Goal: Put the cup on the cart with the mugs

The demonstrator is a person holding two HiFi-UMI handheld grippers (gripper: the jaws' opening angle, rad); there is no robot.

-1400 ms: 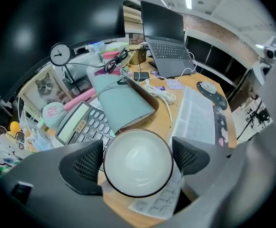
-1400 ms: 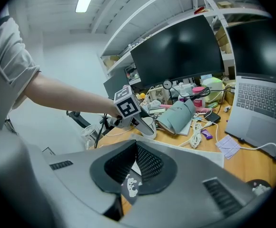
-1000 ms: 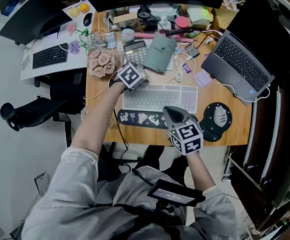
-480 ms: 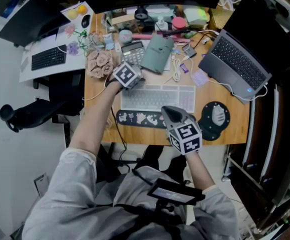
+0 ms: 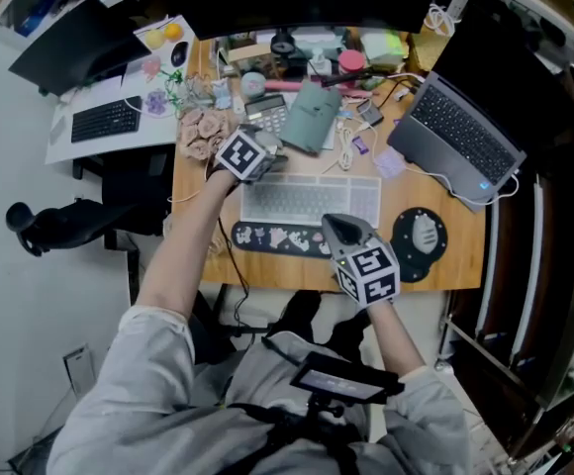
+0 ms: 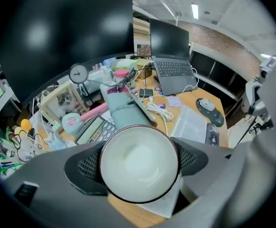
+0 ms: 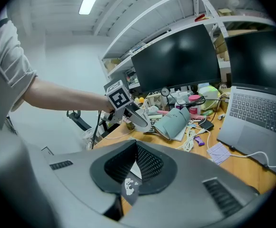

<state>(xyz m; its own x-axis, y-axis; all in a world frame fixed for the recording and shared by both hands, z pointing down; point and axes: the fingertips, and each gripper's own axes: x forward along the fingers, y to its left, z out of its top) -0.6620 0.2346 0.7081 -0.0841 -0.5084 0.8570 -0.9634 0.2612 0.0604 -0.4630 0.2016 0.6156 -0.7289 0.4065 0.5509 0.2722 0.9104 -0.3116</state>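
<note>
Clutter crowds the wooden bench (image 5: 462,258). Above its white keyboard (image 5: 312,201), the left tool (image 6: 139,161) clamps the round white, dark-rimmed cup (image 6: 138,167) by its sides. The right tool (image 7: 135,165) is pressed together, empty. Swinging toward the unseen cart could clip that clutter and jolt the smooth cup loose.

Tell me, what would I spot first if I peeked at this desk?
First you'd spot the white cup with a dark rim, squeezed between the jaws of the left gripper over the wooden desk. Behind it a big black monitor stands over a jumble of small things. An open laptop sits at the desk's right end.
</note>
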